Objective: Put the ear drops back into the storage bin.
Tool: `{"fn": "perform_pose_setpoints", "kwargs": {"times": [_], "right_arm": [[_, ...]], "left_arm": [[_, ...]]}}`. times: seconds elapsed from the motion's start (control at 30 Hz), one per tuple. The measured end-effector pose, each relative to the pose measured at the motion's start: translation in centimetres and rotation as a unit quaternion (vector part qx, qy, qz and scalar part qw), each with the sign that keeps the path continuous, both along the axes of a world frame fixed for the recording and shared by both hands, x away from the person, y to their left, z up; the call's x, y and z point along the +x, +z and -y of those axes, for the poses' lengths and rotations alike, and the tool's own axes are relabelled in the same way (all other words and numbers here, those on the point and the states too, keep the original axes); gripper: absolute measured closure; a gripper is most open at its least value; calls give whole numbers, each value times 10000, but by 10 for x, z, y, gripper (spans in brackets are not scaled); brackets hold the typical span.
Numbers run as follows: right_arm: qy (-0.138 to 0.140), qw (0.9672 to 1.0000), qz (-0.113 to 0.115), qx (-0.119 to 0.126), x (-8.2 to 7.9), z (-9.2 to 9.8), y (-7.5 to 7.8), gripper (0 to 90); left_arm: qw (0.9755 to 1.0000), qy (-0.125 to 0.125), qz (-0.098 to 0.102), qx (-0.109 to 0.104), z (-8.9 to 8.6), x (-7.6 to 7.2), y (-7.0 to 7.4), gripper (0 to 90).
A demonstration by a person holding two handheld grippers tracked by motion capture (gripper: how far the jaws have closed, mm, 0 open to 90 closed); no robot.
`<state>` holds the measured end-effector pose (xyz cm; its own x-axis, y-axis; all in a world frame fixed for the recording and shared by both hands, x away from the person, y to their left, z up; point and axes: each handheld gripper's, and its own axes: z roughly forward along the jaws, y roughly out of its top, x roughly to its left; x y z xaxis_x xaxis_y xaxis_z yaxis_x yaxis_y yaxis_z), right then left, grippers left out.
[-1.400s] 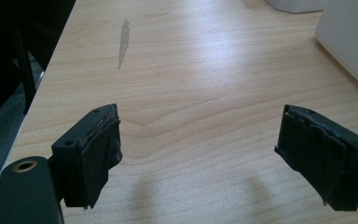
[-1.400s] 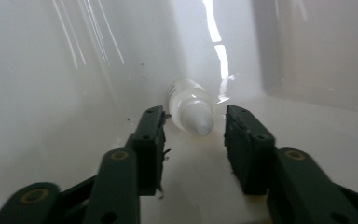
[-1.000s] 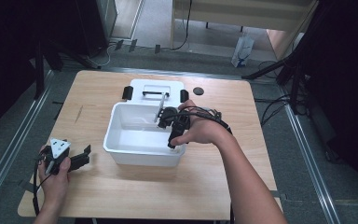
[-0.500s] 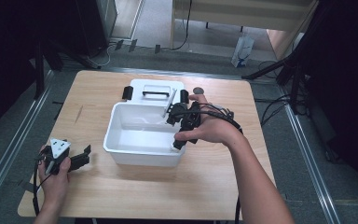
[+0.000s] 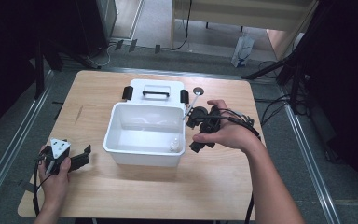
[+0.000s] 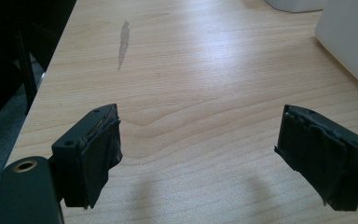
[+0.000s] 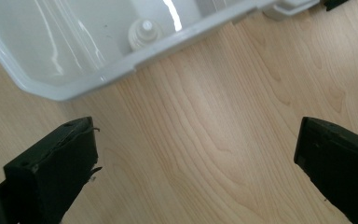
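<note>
**Both tongs empty beside the bin**

My right gripper [image 5: 196, 133], jaws wide apart and empty, hovers just right of the white bin [image 5: 121, 148]. A small bottle [image 5: 174, 145], I think, stands upright in its near-right corner, nearest that hand. My left gripper [image 5: 80, 159] gapes empty, well apart.

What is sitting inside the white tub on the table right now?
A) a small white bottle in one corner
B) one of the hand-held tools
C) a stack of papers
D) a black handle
A: a small white bottle stands in the near right corner of the white tub; the right tool's camera also looks down on its cap just inside the rim.
</note>
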<state>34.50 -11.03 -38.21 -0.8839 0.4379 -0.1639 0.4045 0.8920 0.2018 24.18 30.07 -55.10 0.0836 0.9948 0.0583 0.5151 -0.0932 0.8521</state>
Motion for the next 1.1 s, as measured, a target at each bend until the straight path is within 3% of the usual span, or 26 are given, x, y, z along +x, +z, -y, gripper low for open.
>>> {"fn": "perform_pose_setpoints", "kwargs": {"times": [0.43,0.67,0.9,1.1], "right_arm": [[-452,9988,51,162,-6,46,-27,0],[-723,9972,175,108,-13,71,-48,0],[-996,9943,306,206,-21,93,-65,0],[-1333,9888,500,447,-31,118,-81,0]], "left_arm": [[10000,-16,-21,15,0,0,0,143],[10000,-23,-10,24,1,0,0,143],[10000,-20,-5,31,1,0,0,143],[10000,-21,0,29,1,0,0,143]]}}
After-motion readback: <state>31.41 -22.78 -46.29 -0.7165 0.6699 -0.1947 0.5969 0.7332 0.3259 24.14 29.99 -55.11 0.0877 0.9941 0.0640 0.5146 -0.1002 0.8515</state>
